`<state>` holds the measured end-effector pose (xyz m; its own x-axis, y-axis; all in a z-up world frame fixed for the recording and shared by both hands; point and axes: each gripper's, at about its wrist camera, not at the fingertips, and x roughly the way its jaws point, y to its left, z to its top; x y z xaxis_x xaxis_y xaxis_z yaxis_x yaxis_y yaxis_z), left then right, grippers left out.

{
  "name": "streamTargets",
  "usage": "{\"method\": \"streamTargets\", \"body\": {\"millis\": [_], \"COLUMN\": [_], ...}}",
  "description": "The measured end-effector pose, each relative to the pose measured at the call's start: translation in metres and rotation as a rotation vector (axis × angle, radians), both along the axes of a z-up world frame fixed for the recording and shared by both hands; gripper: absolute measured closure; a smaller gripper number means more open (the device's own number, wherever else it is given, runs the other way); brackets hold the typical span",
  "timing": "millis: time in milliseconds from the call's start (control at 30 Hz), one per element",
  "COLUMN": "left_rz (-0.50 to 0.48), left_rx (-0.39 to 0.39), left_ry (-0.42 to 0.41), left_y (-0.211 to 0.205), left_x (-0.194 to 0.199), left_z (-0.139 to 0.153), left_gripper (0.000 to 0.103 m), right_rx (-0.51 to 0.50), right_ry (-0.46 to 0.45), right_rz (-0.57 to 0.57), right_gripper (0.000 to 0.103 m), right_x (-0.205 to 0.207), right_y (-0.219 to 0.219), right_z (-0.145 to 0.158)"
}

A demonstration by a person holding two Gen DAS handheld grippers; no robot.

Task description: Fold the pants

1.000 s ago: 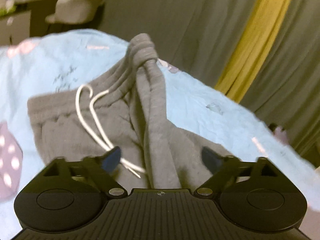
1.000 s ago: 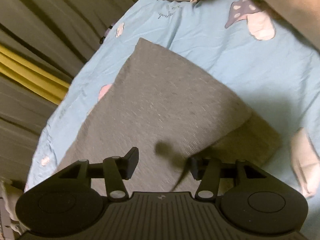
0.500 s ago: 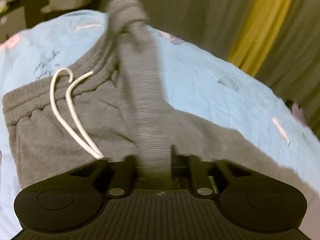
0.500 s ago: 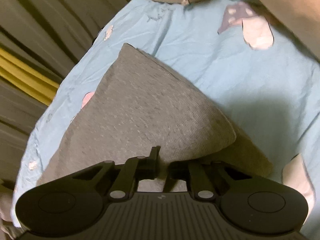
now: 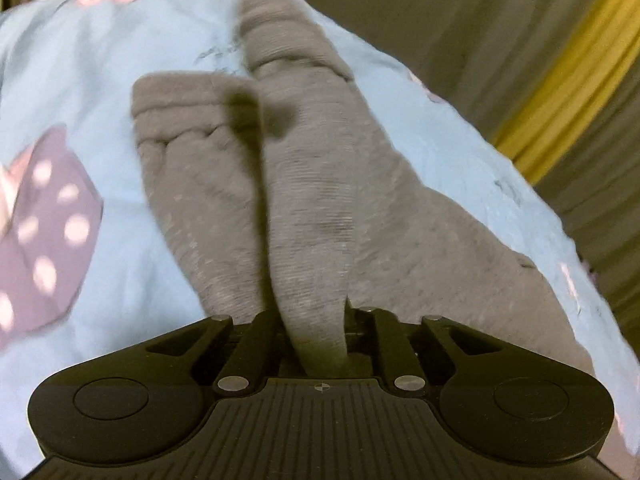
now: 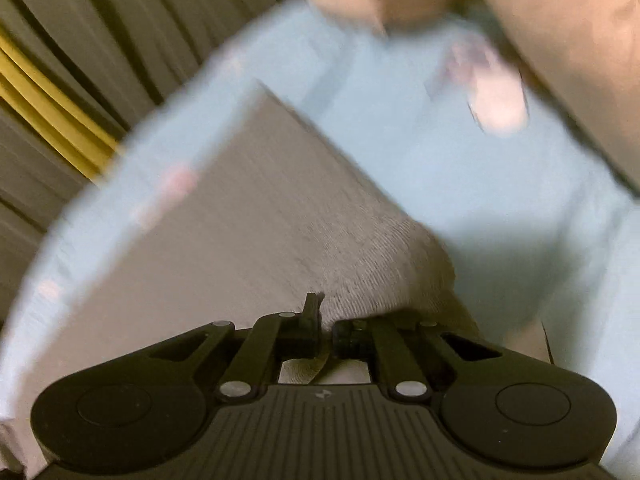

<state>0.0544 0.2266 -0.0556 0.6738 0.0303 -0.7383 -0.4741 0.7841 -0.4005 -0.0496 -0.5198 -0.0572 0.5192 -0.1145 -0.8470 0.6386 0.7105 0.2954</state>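
Grey sweatpants [image 5: 304, 184] lie on a light blue bedsheet [image 5: 116, 272]. My left gripper [image 5: 316, 344] is shut on a raised fold of the grey fabric, which runs up from the jaws to the waistband end [image 5: 280, 28]. In the right wrist view the pants [image 6: 248, 208] are blurred by motion. My right gripper [image 6: 326, 332] is shut on the ribbed edge of the grey fabric. The drawstring is hidden.
The sheet carries a purple dotted mushroom print [image 5: 44, 232] at the left. Olive curtains with a yellow stripe [image 5: 568, 80] hang behind the bed. A person's bare arm [image 6: 560, 40] crosses the top right of the right wrist view.
Both grippers went from open to shut on the grey fabric. The left one has lifted its fold and moved over the pants, hiding the drawstring. The right view is now motion-blurred.
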Motion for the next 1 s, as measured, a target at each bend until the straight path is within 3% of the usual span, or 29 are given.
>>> {"method": "streamTargets", "body": {"millis": [100, 167, 267, 333, 433, 500, 567, 700, 767, 833, 967, 1000], "left_rz": [0.01, 0.016, 0.058, 0.082, 0.195, 0.293, 0.311, 0.211, 0.122, 0.041, -0.127, -0.147], "left_rx": [-0.023, -0.037, -0.047, -0.038, -0.019, 0.03, 0.05, 0.073, 0.116, 0.149, 0.126, 0.129], "left_ry": [-0.021, -0.038, -0.077, -0.074, -0.088, -0.079, -0.099, -0.144, -0.151, -0.154, -0.106, -0.082], "left_y": [0.001, 0.004, 0.008, 0.011, 0.02, 0.022, 0.02, -0.003, -0.026, -0.052, -0.089, -0.094], "left_x": [-0.003, -0.006, -0.019, -0.025, -0.044, -0.061, -0.071, -0.065, -0.057, -0.048, -0.023, -0.018], "left_z": [0.005, 0.005, 0.007, 0.014, 0.03, 0.041, 0.05, 0.066, 0.069, 0.069, 0.054, 0.05], "left_gripper": [0.085, 0.068, 0.055, 0.043, 0.02, 0.017, 0.017, 0.017, 0.016, 0.013, 0.011, 0.011], "right_rx": [-0.034, -0.053, -0.12, -0.119, -0.136, -0.236, -0.297, -0.329, -0.298, -0.269, -0.299, -0.327], "right_ry": [-0.019, -0.012, 0.054, 0.033, 0.021, 0.031, -0.01, -0.151, -0.16, -0.119, 0.172, 0.158], "right_rz": [0.015, 0.026, 0.008, -0.021, -0.06, -0.068, -0.071, -0.056, 0.01, 0.095, 0.187, 0.189], "right_gripper": [0.097, 0.097, 0.085, 0.079, 0.075, 0.066, 0.065, 0.065, 0.066, 0.068, 0.071, 0.071], "right_x": [0.0, -0.001, -0.001, -0.006, -0.012, -0.011, -0.014, -0.019, -0.014, -0.006, 0.016, 0.017], "right_y": [0.003, 0.005, 0.006, 0.002, -0.001, 0.005, 0.011, 0.014, 0.019, 0.025, 0.03, 0.031], "right_z": [0.012, 0.015, 0.011, 0.015, 0.022, 0.031, 0.041, 0.058, 0.056, 0.046, 0.004, 0.007]}}
